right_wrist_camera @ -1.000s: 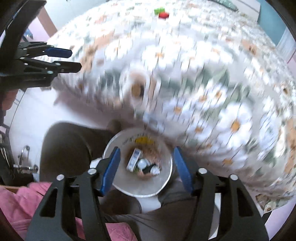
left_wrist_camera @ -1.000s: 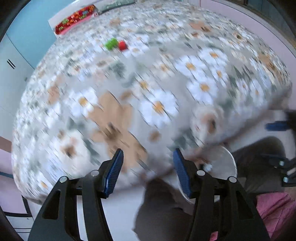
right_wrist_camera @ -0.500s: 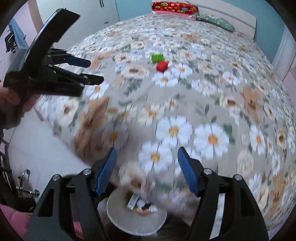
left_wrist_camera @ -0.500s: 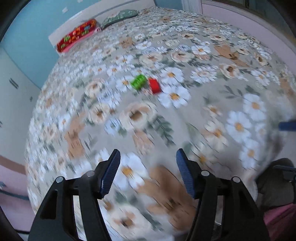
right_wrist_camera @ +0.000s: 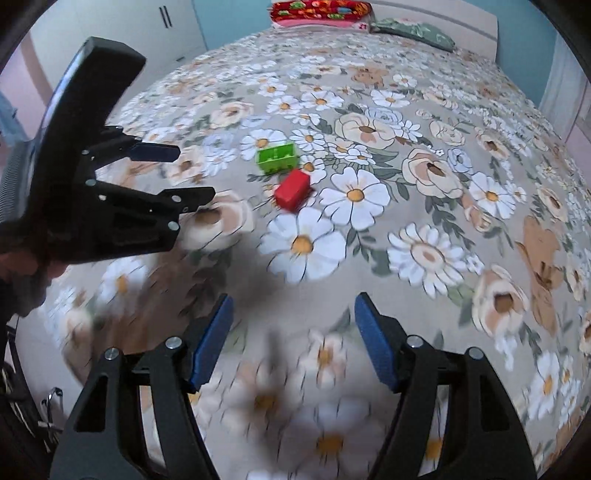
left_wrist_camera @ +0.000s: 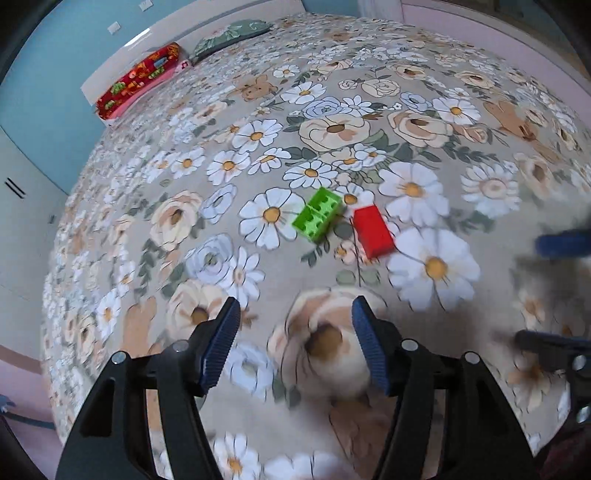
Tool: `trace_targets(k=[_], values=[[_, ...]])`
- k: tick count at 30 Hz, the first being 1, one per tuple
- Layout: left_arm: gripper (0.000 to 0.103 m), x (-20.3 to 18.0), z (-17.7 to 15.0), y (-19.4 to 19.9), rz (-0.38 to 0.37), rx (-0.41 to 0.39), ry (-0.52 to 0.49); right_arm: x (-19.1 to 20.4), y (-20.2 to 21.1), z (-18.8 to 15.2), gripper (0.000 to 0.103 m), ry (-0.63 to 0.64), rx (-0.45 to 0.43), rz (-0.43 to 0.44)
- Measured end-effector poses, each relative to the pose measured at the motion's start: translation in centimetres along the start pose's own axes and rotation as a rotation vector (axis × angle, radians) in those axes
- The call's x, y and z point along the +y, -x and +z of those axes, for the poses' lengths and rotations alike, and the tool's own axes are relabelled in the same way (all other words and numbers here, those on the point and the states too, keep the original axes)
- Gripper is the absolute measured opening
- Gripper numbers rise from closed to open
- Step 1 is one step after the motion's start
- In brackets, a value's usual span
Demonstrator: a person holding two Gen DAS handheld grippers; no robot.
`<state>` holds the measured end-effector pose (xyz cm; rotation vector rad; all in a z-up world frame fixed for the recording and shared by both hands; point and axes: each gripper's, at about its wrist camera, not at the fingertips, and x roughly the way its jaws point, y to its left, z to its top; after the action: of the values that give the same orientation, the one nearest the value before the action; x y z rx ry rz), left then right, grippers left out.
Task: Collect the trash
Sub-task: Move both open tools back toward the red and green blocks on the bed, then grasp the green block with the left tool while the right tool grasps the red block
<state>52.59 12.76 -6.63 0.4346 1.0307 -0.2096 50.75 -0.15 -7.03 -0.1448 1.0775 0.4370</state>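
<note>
Two toy bricks lie close together on the flowered bedspread (left_wrist_camera: pixel 424 122): a green brick (left_wrist_camera: pixel 317 219) with its hollow underside showing and a red brick (left_wrist_camera: pixel 371 230) just right of it. My left gripper (left_wrist_camera: pixel 295 325) hovers over the cover short of both bricks, open, with nothing between its blue pads. In the right wrist view the green brick (right_wrist_camera: pixel 277 158) and red brick (right_wrist_camera: pixel 292 190) sit ahead. My right gripper (right_wrist_camera: pixel 293 321) is open and empty. The left gripper (right_wrist_camera: pixel 184 173) shows side-on at the left, open, its tips close to the bricks.
At the head of the bed lie a red patterned pillow (left_wrist_camera: pixel 138 79) and a green pillow (left_wrist_camera: pixel 232 35) against a white headboard. A white wardrobe (right_wrist_camera: pixel 110 22) stands left of the bed. The bed's near edge is below both grippers.
Both grippers swept from the bed's edge, over the round bin of rubbish, forward across the bedspread toward the bricks. The bin and the person's legs have left view. Both jaws stand slightly wider.
</note>
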Motion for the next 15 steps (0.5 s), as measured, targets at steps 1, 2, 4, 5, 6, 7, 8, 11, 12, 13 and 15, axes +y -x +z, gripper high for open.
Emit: trace_targets(k=[1, 2, 4, 5, 6, 7, 8, 11, 12, 13, 15], values=[[0.065, 0.1, 0.4, -0.7, -0.01, -0.006, -0.002, -0.1, -0.9, 0.6, 0.068, -0.005, 0.004, 0.0], [0.065, 0.2, 0.6, -1.2, -0.023, -0.016, -0.008, -0.1, -1.7, 1.0, 0.068, -0.008, 0.004, 0.001], [0.065, 0.1, 1.1, -1.9, -0.04, -0.033, -0.024, -0.1, -3.3, 2.0, 0.068, -0.021, -0.002, 0.009], [0.065, 0.1, 1.3, -2.3, -0.048, -0.036, -0.03, -0.1, -3.9, 2.3, 0.068, -0.028, -0.004, 0.01], [0.065, 0.1, 1.5, -2.7, -0.057, -0.035, -0.032, -0.1, -4.6, 2.7, 0.068, -0.038, -0.007, 0.005], [0.065, 0.3, 1.8, -3.3, -0.061, -0.03, -0.028, -0.1, -5.3, 3.0, 0.068, -0.049, -0.012, 0.005], [0.065, 0.5, 2.1, -3.9, -0.065, -0.025, -0.018, -0.1, -5.9, 3.2, 0.068, -0.058, -0.019, 0.004], [0.065, 1.0, 2.8, -5.2, -0.088, -0.026, 0.005, -0.1, -7.2, 3.8, 0.068, -0.068, -0.037, -0.004], [0.065, 1.0, 2.9, -5.4, -0.093, -0.03, 0.008, -0.2, -7.5, 4.1, 0.068, -0.073, -0.048, -0.002], [0.065, 1.1, 3.1, -5.7, -0.097, -0.036, 0.011, -0.2, -7.9, 4.4, 0.068, -0.076, -0.06, -0.001], [0.063, 1.1, 3.4, -6.2, -0.108, -0.041, 0.017, -0.4, -8.3, 4.9, 0.068, -0.086, -0.079, 0.003]])
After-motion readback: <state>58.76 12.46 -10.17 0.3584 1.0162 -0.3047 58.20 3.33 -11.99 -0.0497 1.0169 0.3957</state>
